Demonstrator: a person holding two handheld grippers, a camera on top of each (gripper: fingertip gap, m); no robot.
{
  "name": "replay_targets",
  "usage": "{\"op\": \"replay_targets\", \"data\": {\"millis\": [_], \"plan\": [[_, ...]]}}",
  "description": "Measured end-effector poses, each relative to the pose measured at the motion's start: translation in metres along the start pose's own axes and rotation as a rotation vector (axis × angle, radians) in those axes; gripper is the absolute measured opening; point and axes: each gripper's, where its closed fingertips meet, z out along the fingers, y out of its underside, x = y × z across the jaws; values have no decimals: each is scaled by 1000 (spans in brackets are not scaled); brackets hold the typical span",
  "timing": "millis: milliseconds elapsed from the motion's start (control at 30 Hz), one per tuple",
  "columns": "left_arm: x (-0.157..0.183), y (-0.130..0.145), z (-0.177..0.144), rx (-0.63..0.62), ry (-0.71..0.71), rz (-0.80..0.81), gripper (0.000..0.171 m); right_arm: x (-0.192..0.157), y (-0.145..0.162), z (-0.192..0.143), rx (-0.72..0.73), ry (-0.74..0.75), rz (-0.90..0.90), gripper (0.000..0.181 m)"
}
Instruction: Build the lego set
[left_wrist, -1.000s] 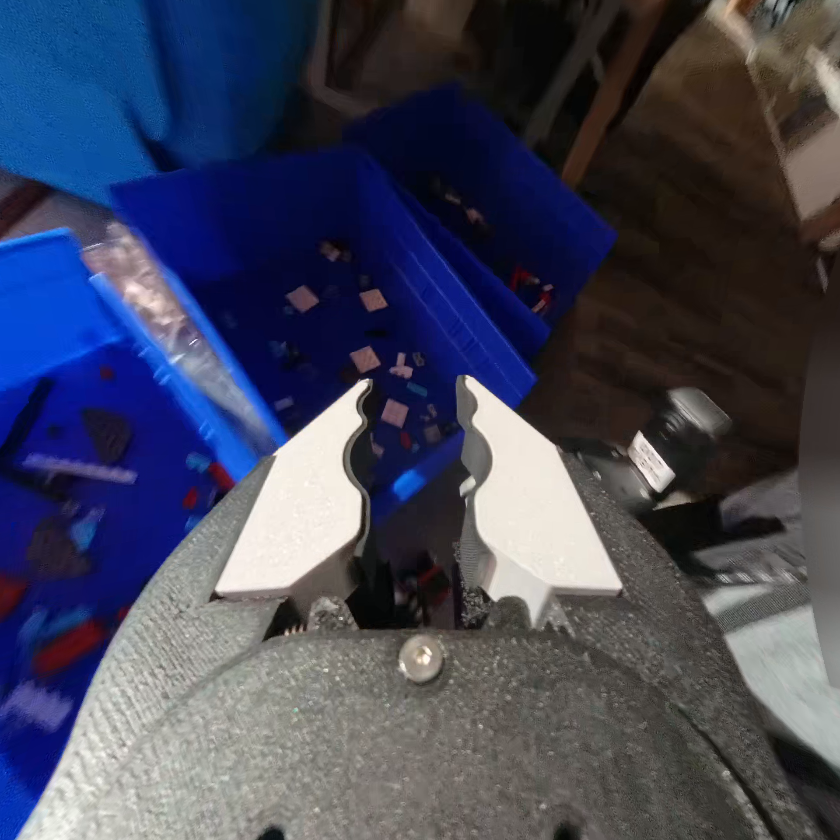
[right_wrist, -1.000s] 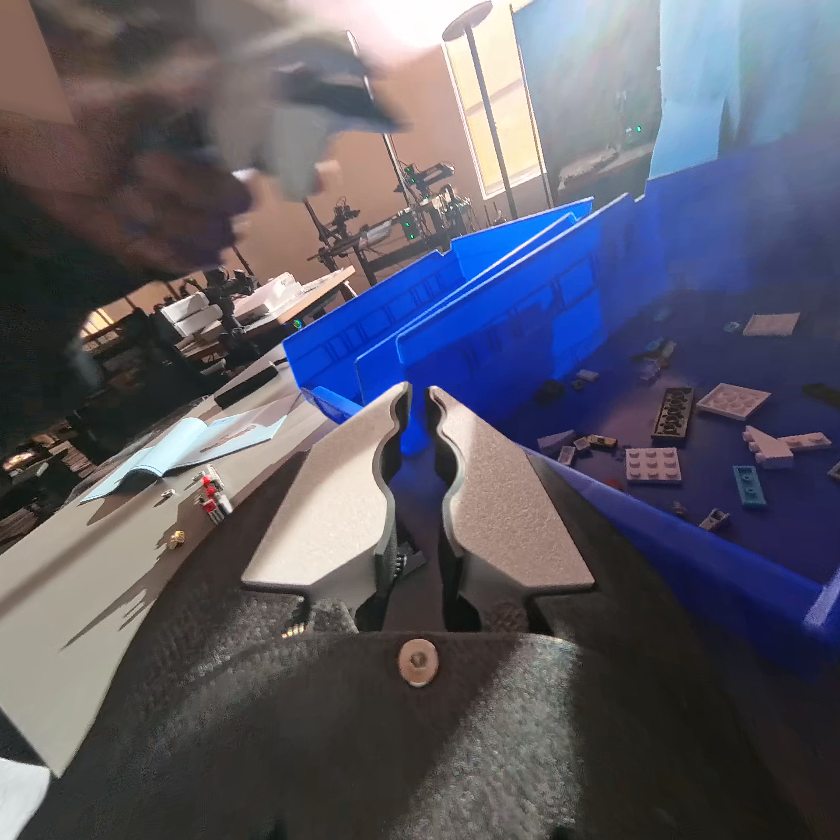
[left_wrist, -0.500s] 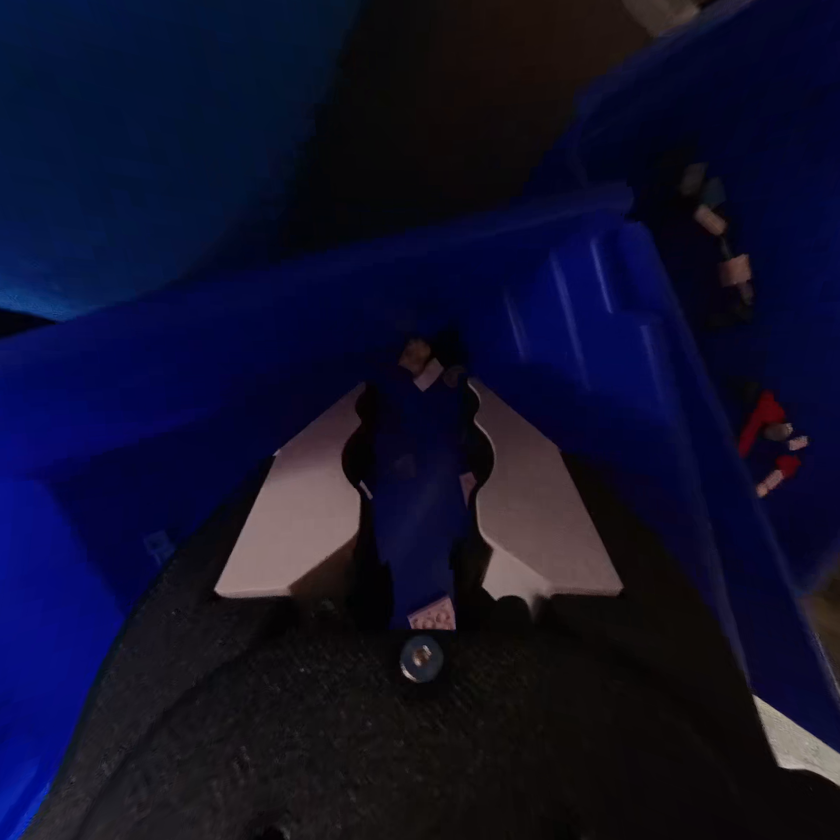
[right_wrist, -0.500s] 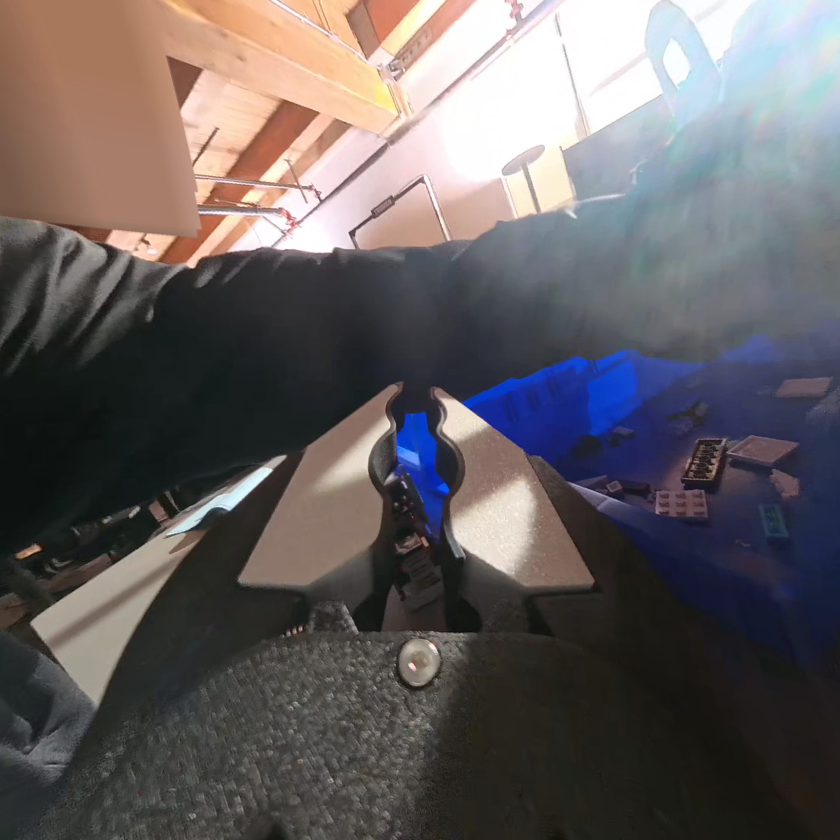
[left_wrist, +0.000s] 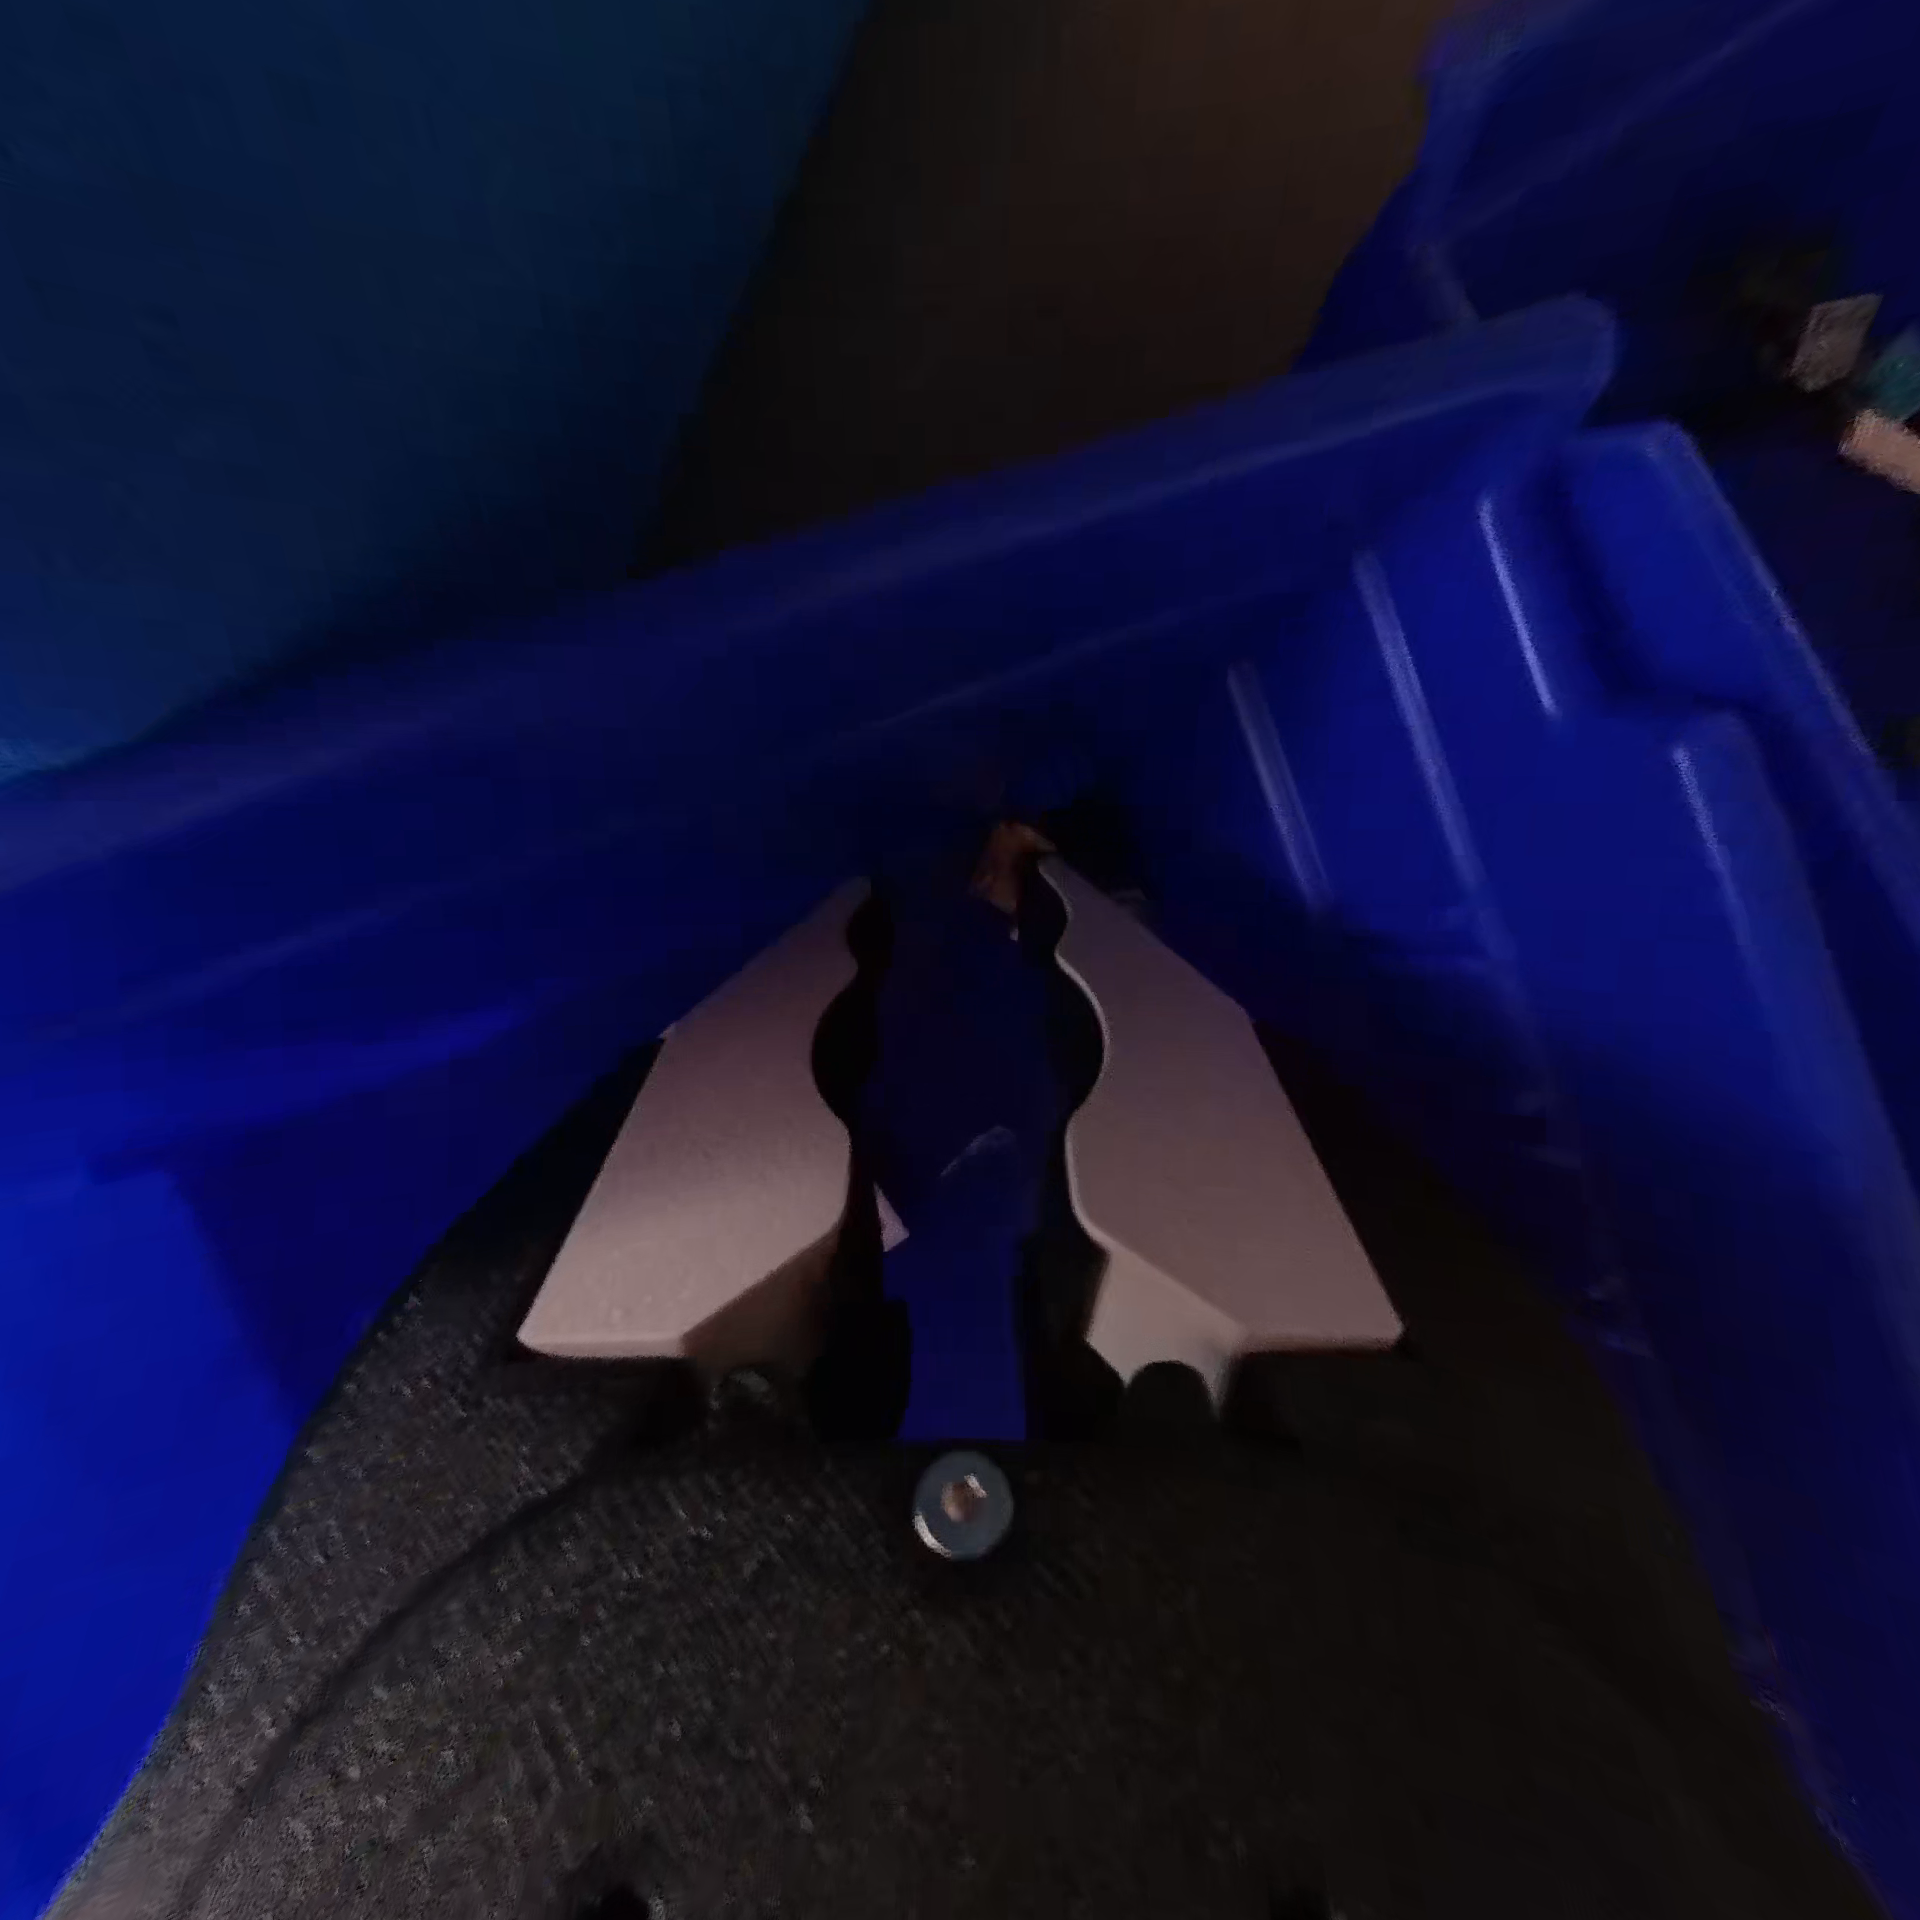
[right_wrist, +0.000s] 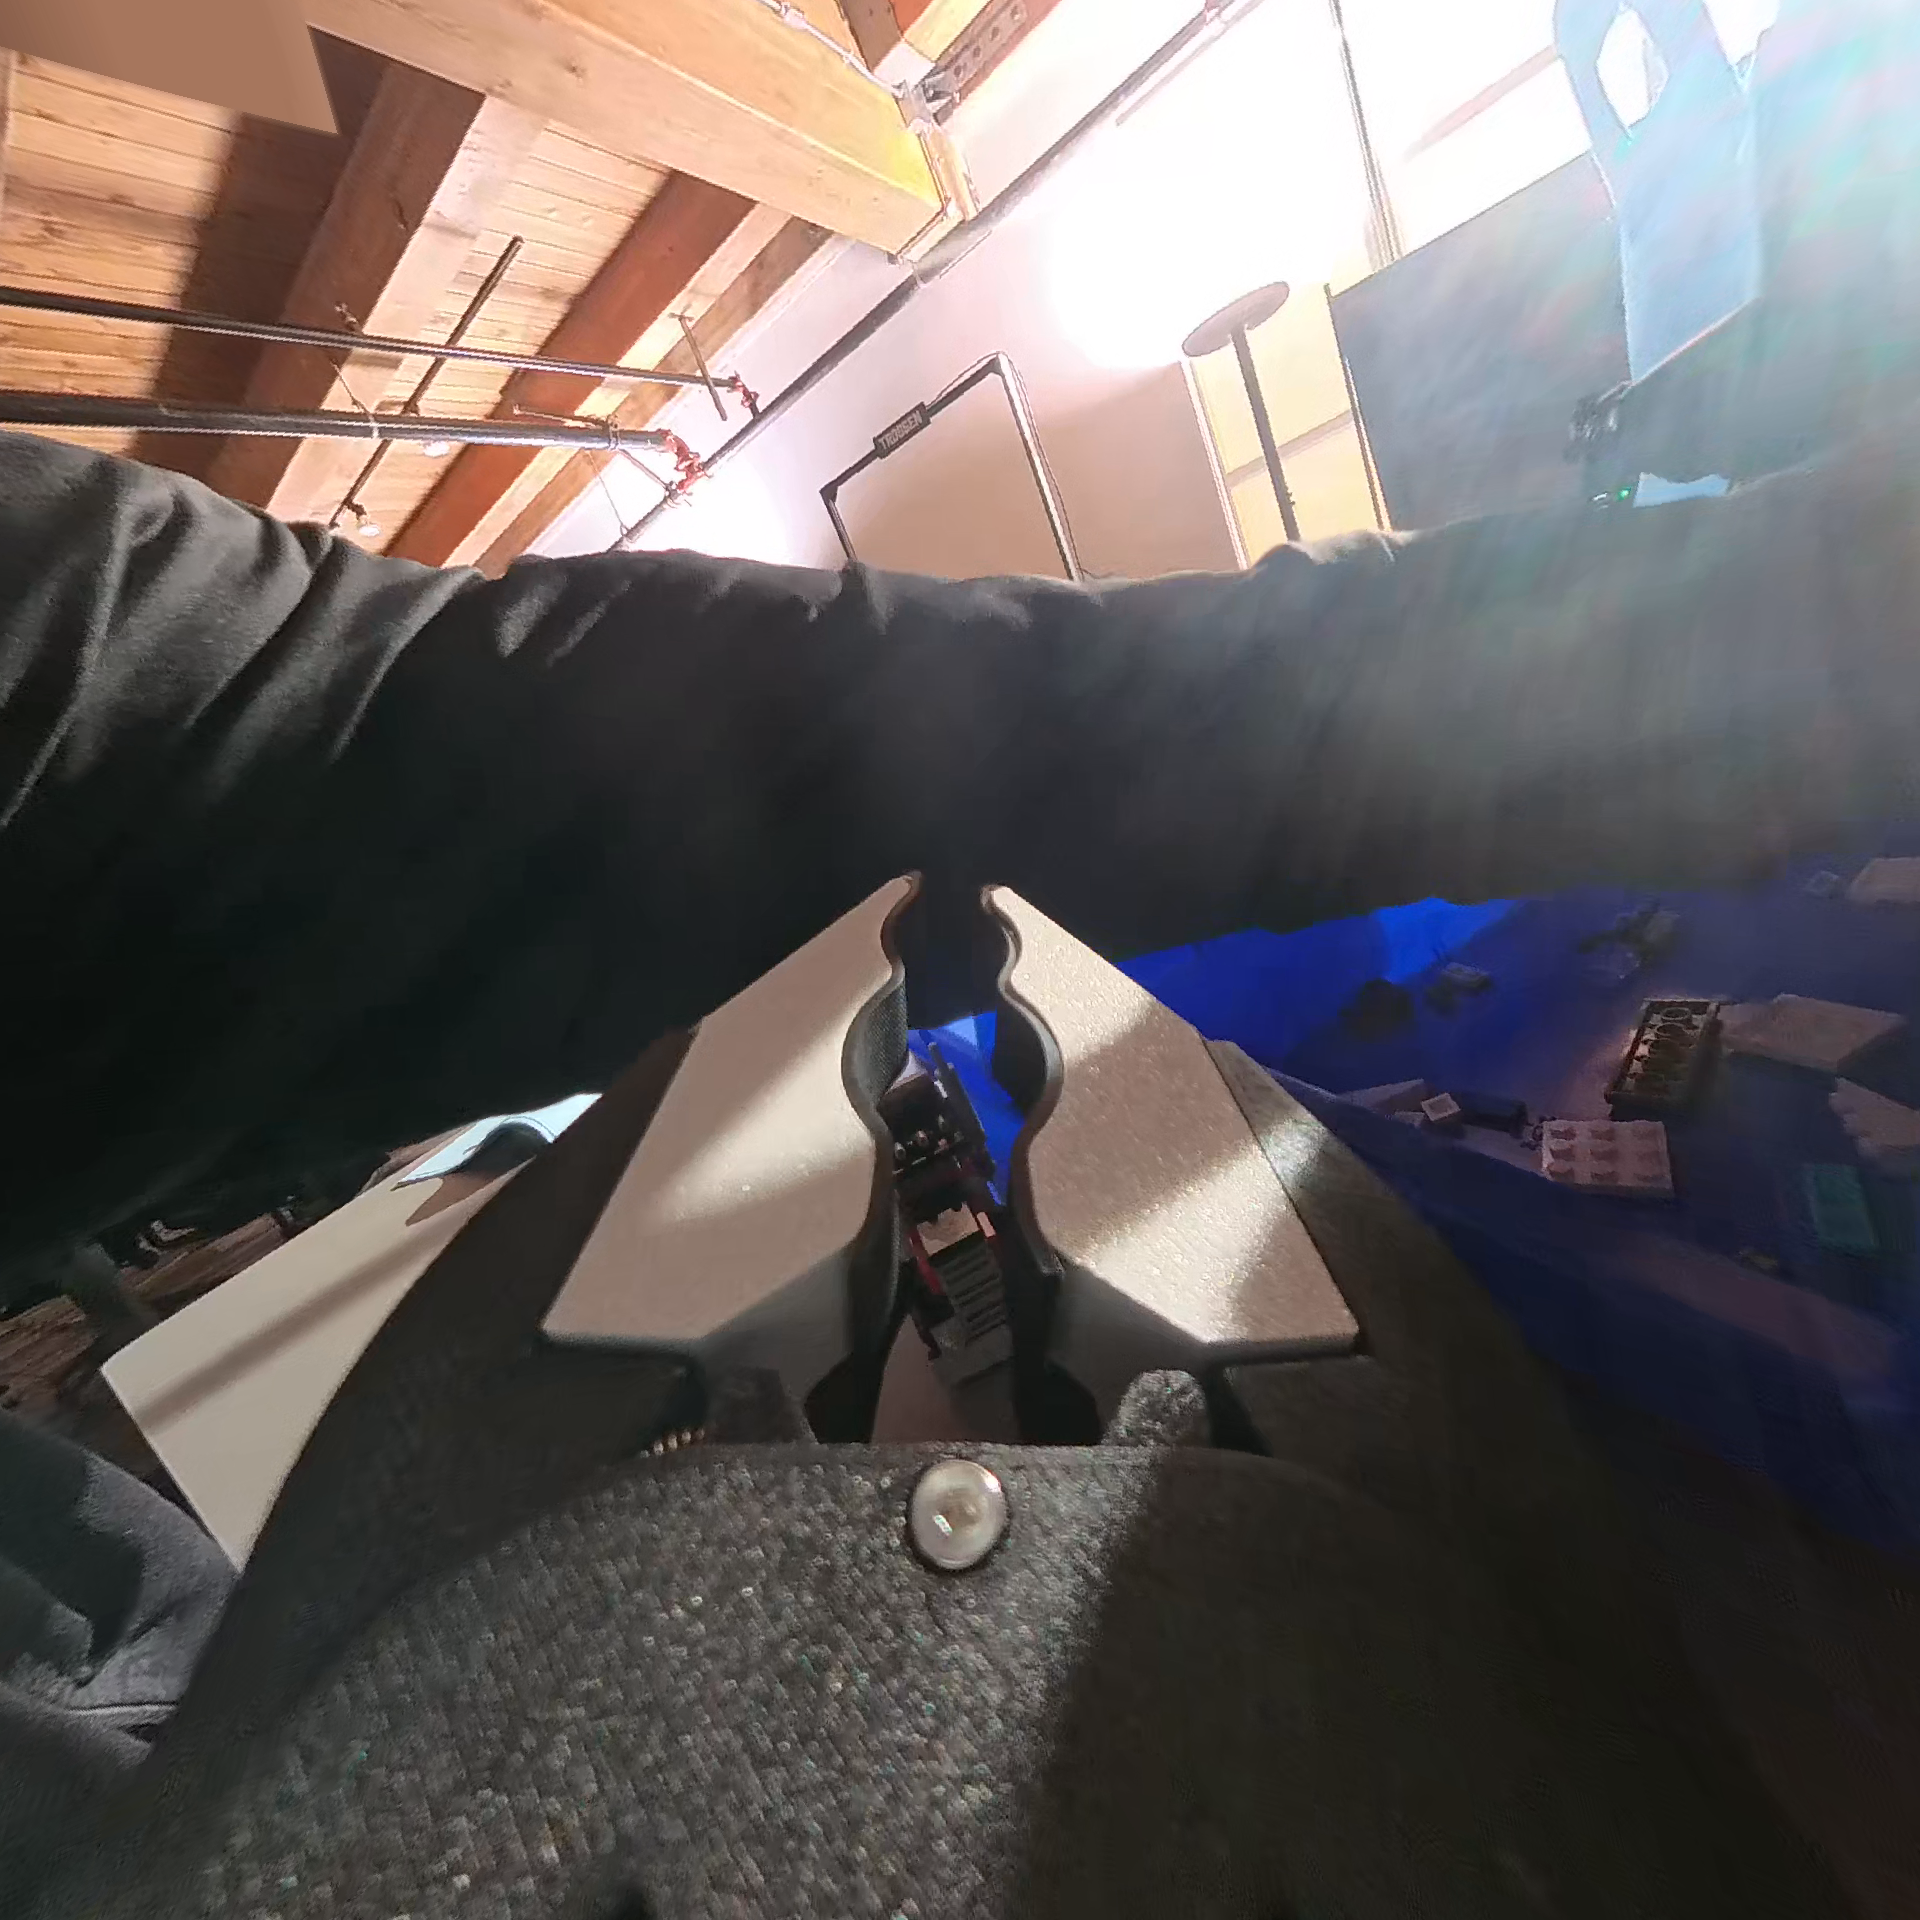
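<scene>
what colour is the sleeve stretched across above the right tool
Black; the sleeve shows best in the right wrist view.

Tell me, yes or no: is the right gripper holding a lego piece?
Yes. In the right wrist view a small black, red and grey lego assembly sits clamped between the jaws of the right gripper.

Black sleeve (right_wrist: 935, 727) spans right wrist view from 9 to 3 o'clock. Wooden ceiling beams (right_wrist: 644, 94) at 11 o'clock, metal pipes (right_wrist: 312, 421) beneath. Floor lamp (right_wrist: 1242, 343) at 1 o'clock beside dark panel (right_wrist: 1475, 395). Grey tabletop (right_wrist: 270, 1351) at 8 o'clock.
</scene>
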Motion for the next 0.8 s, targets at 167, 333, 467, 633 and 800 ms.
{"op": "replay_targets", "data": {"millis": [167, 333, 467, 633, 800], "plan": [[4, 3, -1, 7, -44, 117, 13, 0, -1, 0, 4, -3, 1, 8], [-14, 17, -14, -82, -98, 161, 9, -1, -2, -2, 12, -9, 8, 8], [-33, 20, -32, -78, -87, 103, 10, -1, -1, -1, 8, -14, 12, 8], [-24, 20, -35, -83, 14, 114, 28, -1, -1, -1, 4, -15, 15, 8], [-26, 29, -19, -137, -37, 232, 29, -1, -1, -1, 4, -14, 16, 7]]}}
